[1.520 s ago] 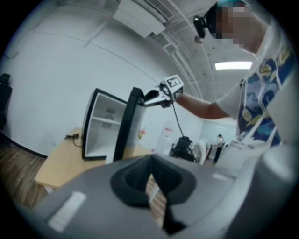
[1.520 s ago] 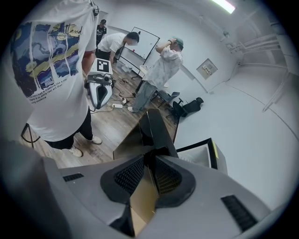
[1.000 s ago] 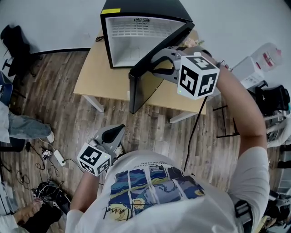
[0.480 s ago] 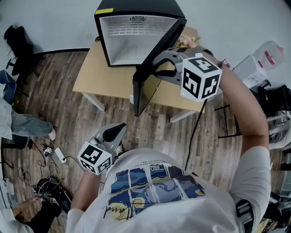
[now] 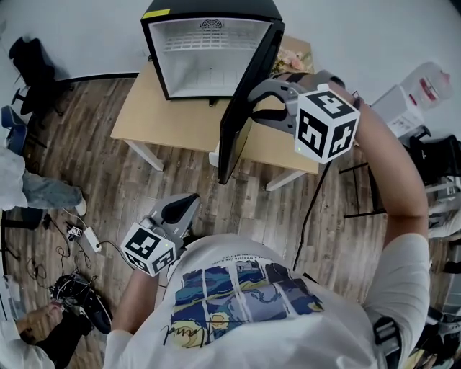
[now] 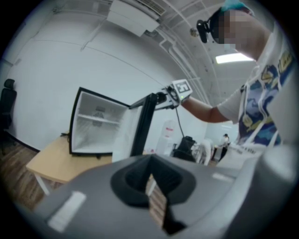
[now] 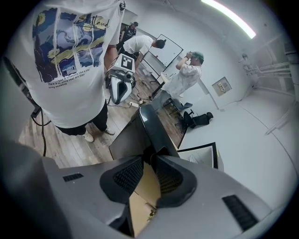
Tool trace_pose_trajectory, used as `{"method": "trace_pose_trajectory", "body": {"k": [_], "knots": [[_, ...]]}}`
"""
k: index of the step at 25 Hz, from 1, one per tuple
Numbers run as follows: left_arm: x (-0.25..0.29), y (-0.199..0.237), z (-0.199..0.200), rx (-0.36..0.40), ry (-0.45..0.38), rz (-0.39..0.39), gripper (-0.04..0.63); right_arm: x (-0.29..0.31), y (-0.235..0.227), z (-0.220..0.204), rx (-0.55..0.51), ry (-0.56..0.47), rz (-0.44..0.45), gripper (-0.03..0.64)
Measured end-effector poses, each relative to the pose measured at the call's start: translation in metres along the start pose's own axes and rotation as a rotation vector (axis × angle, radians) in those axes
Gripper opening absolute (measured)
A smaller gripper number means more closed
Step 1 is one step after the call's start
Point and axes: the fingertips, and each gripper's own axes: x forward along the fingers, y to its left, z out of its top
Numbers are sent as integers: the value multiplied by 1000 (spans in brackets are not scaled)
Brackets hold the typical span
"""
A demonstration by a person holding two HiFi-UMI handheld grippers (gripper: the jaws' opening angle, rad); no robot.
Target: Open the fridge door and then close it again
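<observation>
Fridge door (image 5: 234, 137) open, yellow label (image 5: 156, 13) unreadable

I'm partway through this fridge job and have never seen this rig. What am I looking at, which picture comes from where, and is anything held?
There is no robot arm: a person holds a two-jaw gripper in each hand. The head view looks steeply down from the person's head; the other two cameras ride on the grippers and look along their jaws. A small black fridge stands on a light wooden table, with the fridge door swung wide. The right gripper is closed around the door's top edge, though its jaws have just been easing open. The left gripper hangs low beside the person, jaws together on nothing.
</observation>
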Motion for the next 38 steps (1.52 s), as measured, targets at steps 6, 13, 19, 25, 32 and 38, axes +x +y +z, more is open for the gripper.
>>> {"method": "trace_pose_trajectory", "body": {"k": [6, 13, 19, 25, 32, 38], "knots": [[5, -23, -7, -9, 0, -9, 9, -17, 18, -11, -14, 14, -7, 75], [8, -37, -14, -24, 3, -18, 9, -28, 30, -25, -30, 37, -13, 75], [6, -46, -21, -20, 3, -24, 9, -37, 40, -37, -38, 69, -20, 75], [7, -54, -20, -9, 0, -39, 9, -45, 50, -50, -37, 109, -14, 77], [0, -61, -23, -6, 5, -27, 9, -58, 61, -63, -57, 147, -26, 77], [0, -67, -21, -8, 2, -25, 9, -65, 67, -77, -68, 174, -22, 77]]}}
